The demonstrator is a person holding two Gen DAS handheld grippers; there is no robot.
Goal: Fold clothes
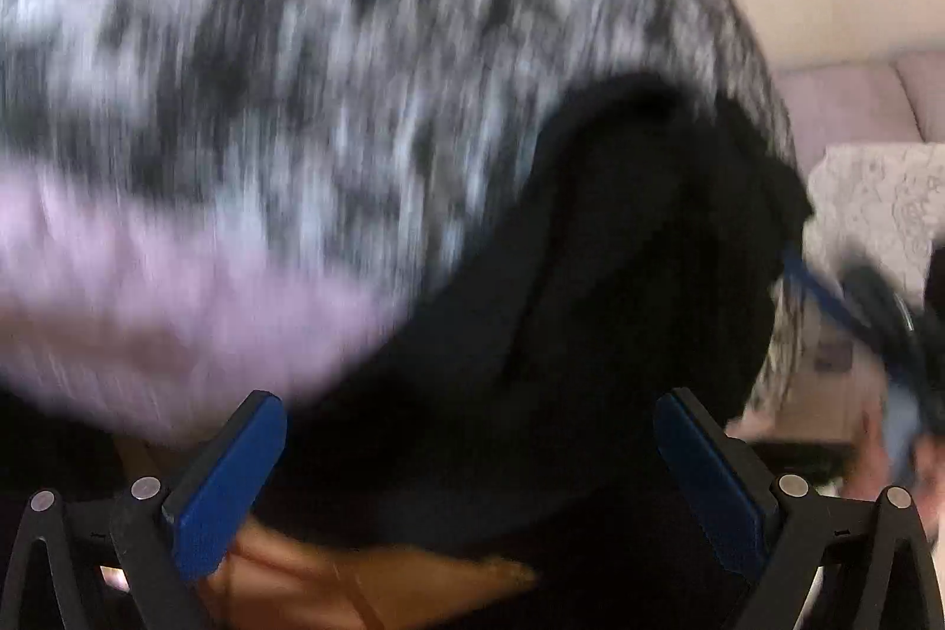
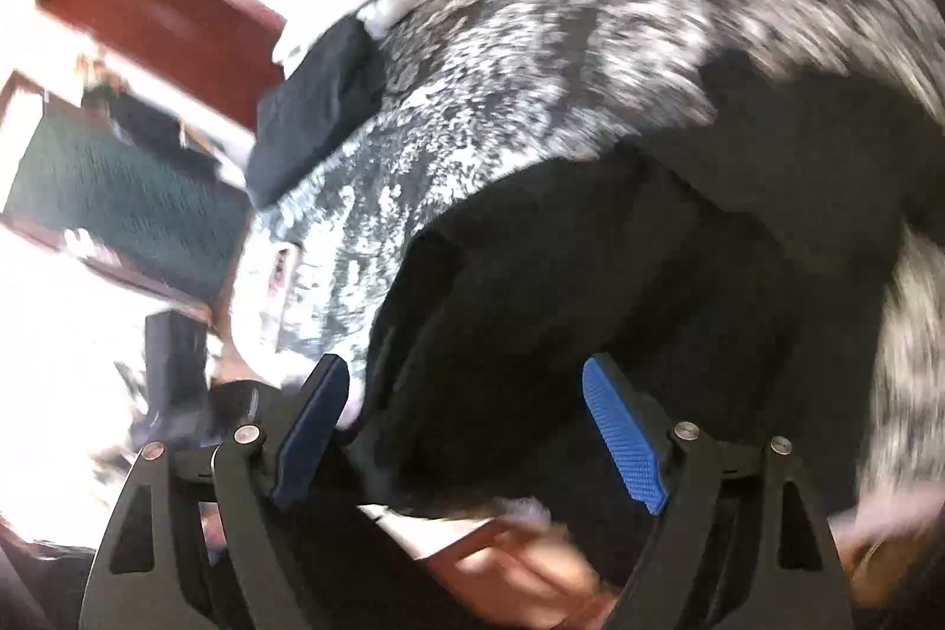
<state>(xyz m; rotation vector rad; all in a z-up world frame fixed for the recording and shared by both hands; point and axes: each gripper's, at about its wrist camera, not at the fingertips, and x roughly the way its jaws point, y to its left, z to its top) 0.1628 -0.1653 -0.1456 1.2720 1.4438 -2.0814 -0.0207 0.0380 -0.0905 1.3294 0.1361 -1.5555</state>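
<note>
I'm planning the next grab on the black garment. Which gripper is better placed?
Probably right: the black garment fills the open right gripper; the left gripper view is blurrier.

My left wrist camera looks forward along my left gripper [image 1: 469,482], its blue pads [image 1: 227,488] low in the frame, very near a black garment [image 1: 620,276] lying on a mottled black-and-white cover [image 1: 354,39]; the picture is smeared by motion blur. At its right edge a blurred dark object with a blue strip shows, perhaps my other gripper. My right wrist camera looks along my right gripper [image 2: 466,435], tilted, just as near. Both views share the same black garment [image 2: 620,305] and mottled cover [image 2: 502,69].
</note>
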